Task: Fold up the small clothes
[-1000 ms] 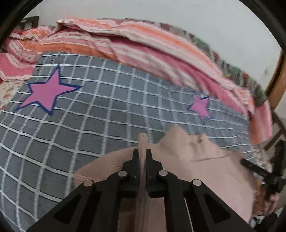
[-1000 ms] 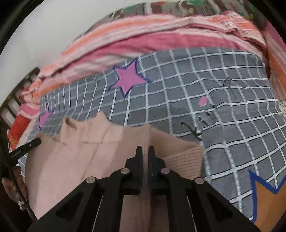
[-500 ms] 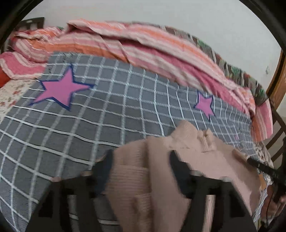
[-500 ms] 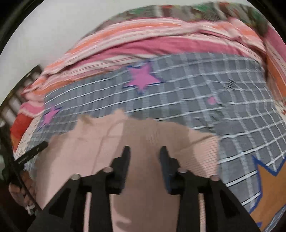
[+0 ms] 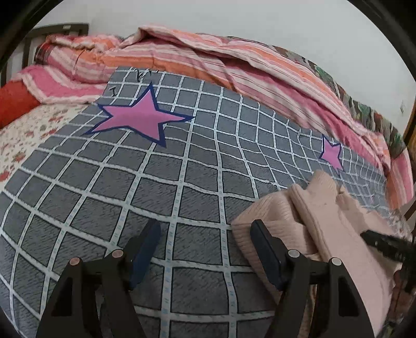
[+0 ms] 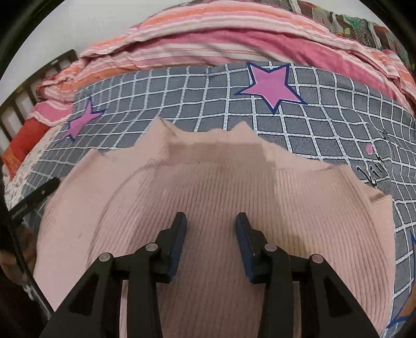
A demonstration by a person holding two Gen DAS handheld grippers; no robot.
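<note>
A grey blanket (image 5: pixel 182 187) with a white grid and pink stars (image 5: pixel 140 118) is lying spread over the bed. A striped pink and orange quilt (image 5: pixel 208 59) is bunching along the white wall (image 5: pixel 260 18). A floral sheet (image 5: pixel 28 127) is showing beside a red cushion (image 5: pixel 13 102).

The right gripper (image 6: pixel 210 221) hung over a pink ribbed sweater (image 6: pixel 223 187) spread on a grey checked blanket (image 6: pixel 325 124) with pink stars. Its jaws, just opened, stood apart with only knit beneath them.
</note>
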